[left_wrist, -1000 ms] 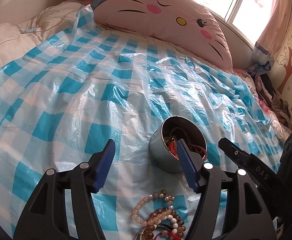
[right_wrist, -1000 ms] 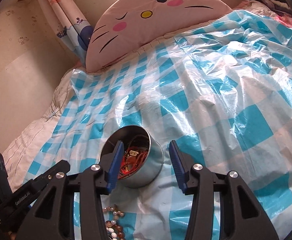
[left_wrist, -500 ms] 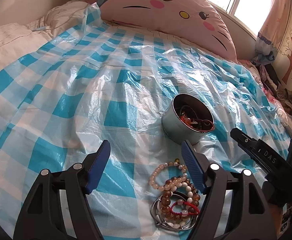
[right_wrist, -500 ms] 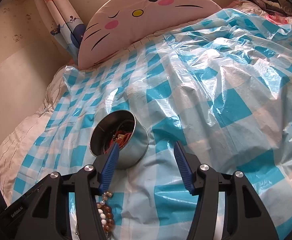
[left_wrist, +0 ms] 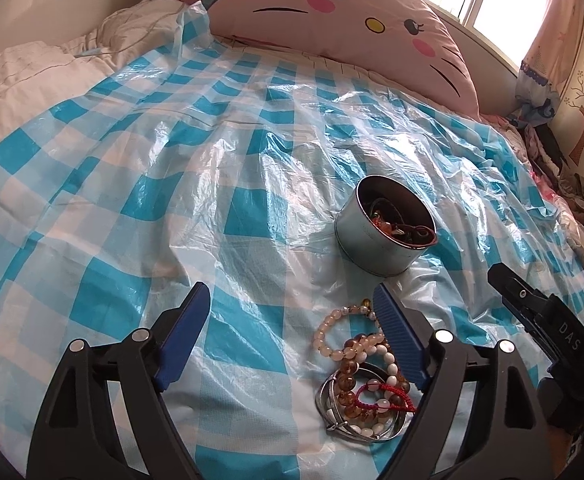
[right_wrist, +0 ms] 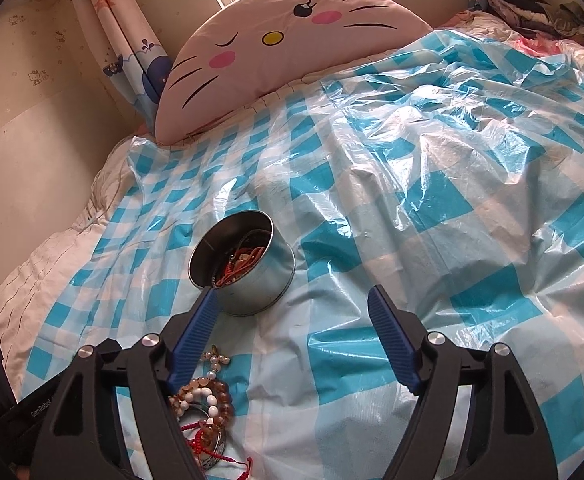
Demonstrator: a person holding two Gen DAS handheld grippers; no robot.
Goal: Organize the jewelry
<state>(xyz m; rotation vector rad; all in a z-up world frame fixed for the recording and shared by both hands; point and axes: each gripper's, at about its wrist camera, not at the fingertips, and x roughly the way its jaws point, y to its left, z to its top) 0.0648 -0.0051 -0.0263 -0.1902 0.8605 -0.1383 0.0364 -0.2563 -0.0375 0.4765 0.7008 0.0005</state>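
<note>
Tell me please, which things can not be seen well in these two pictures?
- Tin contents: both views, its wall hides the tangle deeper inside.
- Bracelet pile: left view, left gripper finger covers its right side; right view, right gripper finger covers its left side.

2 low wrist views facing the pillow (left_wrist: pixel 355 12), sharing tin (left_wrist: pixel 385 232) and bracelets (right_wrist: pixel 206 400)

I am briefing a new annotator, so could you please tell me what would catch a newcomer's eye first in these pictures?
The big pink cat-face pillow at the head of the bed stands out first, above the shiny blue-and-white checked plastic sheet spread over the bedding. Nearer, a round metal tin with jewelry inside sits on the sheet, and a tangle of bead bracelets lies in front of it, beside the open left tool.
</note>
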